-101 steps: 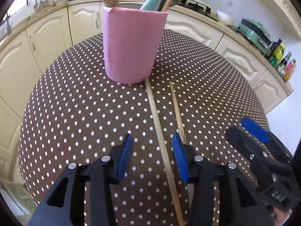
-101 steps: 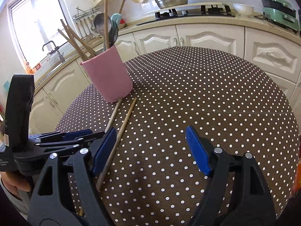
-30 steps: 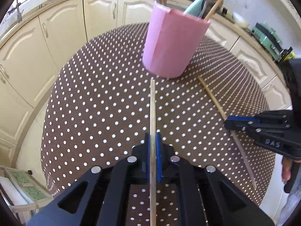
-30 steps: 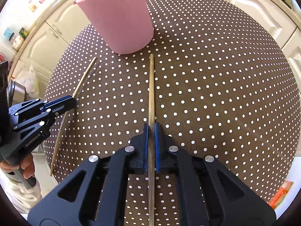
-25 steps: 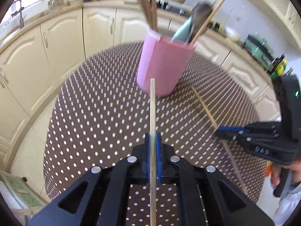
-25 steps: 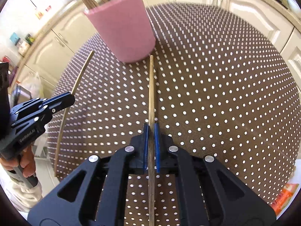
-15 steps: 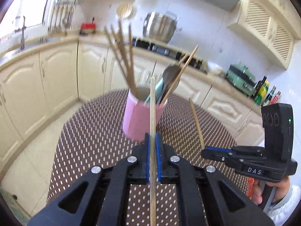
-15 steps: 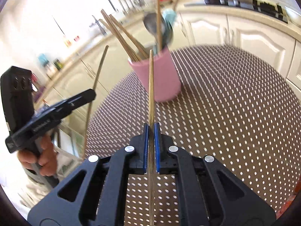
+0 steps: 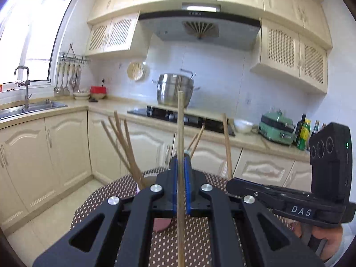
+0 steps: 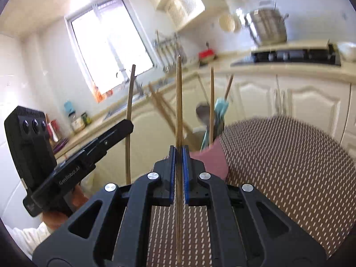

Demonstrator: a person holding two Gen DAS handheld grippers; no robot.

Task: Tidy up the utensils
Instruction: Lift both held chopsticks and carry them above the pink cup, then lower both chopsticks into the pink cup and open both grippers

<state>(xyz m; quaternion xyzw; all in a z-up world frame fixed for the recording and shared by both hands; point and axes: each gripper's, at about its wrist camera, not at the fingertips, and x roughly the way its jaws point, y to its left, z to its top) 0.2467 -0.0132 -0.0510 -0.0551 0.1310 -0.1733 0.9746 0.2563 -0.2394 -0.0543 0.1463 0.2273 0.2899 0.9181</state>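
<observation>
Fingers of L & R grippers each clamp 1 chopstick; 2 total, above pink holder.

We see matt wooden chopsticks, a shiny steel pot, a matt pink cup, and a dotted cloth on the table.

Both grippers are matte black plastic with blue ribbed pads and round silver screws at the pivots. The left gripper has triangular cut-outs in its arms, and so does the right gripper. Each has a boxy black camera block on top with three round lenses; one shows a tiny green light. White lettering on the bodies reads "DAS" and "GenRobot.AI". White sleeve at the left wrist.
</observation>
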